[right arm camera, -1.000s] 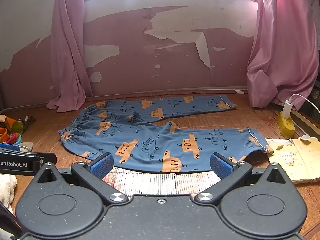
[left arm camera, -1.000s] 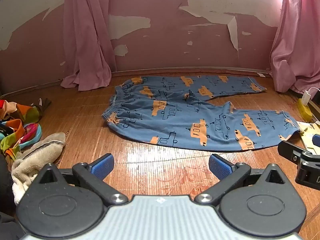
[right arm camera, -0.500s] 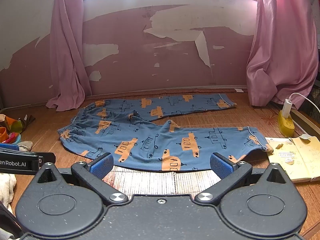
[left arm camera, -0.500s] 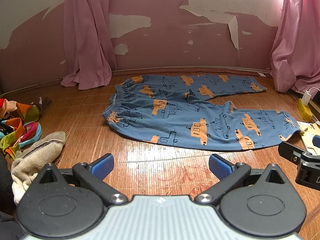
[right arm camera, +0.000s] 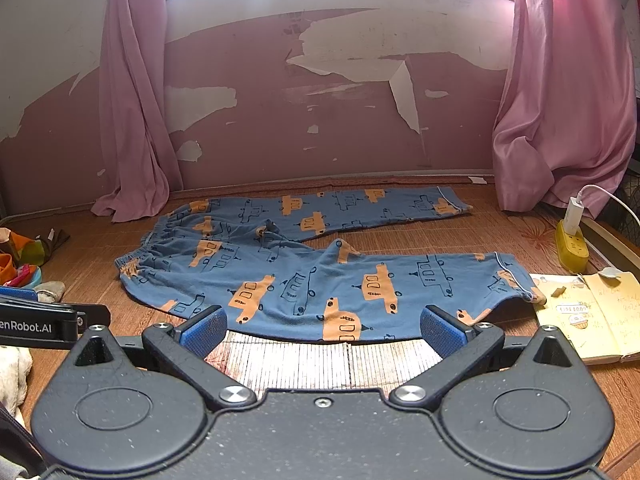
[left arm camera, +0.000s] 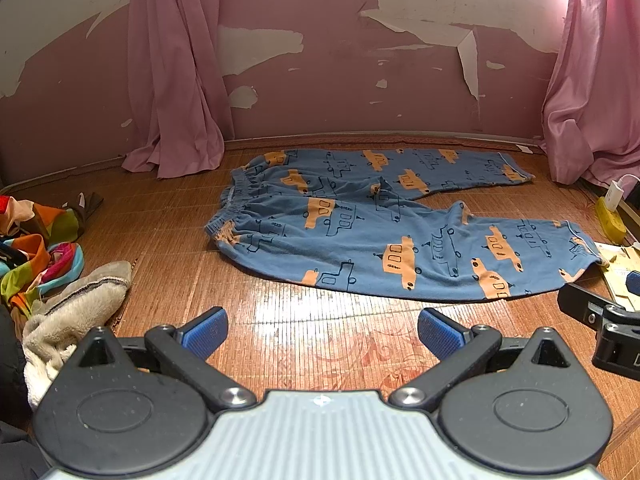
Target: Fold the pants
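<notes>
The blue pants printed with orange vehicles lay spread flat on the wooden floor, waistband toward the left and both legs running off to the right, the far leg close to the wall and the near leg angled toward the cameras, with a wedge of bare floor between them. The cuff of the near leg touched or overlapped the corner of an open yellow notebook. Neither tool touched the cloth. The left gripper hung over bare floor short of the pants, its blue-padded fingers spread wide with nothing between them. The right gripper sat closer, its fingers likewise wide apart and empty, their tips overlapping the near hem of the lower leg in its own view. Off to the left lay a heap of colourful clothes and a beige fleecy garment. A yellow power strip with a white plug stood near the right curtain, and a second pink curtain hung at the left against the peeling pink wall
</notes>
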### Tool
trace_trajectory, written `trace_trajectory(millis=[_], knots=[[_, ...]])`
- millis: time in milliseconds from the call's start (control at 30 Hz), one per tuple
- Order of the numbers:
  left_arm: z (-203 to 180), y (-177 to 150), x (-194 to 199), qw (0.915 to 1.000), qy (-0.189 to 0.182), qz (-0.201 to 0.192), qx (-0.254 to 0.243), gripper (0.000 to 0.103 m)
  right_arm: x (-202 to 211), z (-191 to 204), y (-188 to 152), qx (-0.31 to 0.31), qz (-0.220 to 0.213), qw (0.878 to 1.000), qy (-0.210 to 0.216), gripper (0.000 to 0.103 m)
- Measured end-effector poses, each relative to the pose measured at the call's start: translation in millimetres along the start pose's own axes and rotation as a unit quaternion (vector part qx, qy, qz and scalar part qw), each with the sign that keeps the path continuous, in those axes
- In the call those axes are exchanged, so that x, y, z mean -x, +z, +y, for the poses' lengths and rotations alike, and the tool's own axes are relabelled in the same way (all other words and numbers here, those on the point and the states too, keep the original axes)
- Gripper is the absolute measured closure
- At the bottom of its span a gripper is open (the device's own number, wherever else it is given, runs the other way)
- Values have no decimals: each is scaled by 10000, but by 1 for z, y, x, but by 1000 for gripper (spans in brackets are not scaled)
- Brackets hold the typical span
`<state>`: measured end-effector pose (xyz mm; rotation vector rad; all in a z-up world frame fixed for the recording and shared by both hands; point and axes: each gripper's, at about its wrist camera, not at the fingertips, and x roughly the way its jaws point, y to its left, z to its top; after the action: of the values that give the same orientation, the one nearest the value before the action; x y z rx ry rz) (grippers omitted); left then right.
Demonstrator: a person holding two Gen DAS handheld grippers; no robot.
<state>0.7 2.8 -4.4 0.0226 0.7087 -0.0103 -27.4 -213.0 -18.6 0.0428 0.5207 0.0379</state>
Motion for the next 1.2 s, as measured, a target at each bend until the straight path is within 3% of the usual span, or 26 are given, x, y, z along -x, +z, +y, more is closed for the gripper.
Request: trace_trajectory(millis=[1200], knots=[[6, -2, -7, 9998, 64, 83, 146, 0, 0, -5, 0, -98, -57, 9999, -93, 0]])
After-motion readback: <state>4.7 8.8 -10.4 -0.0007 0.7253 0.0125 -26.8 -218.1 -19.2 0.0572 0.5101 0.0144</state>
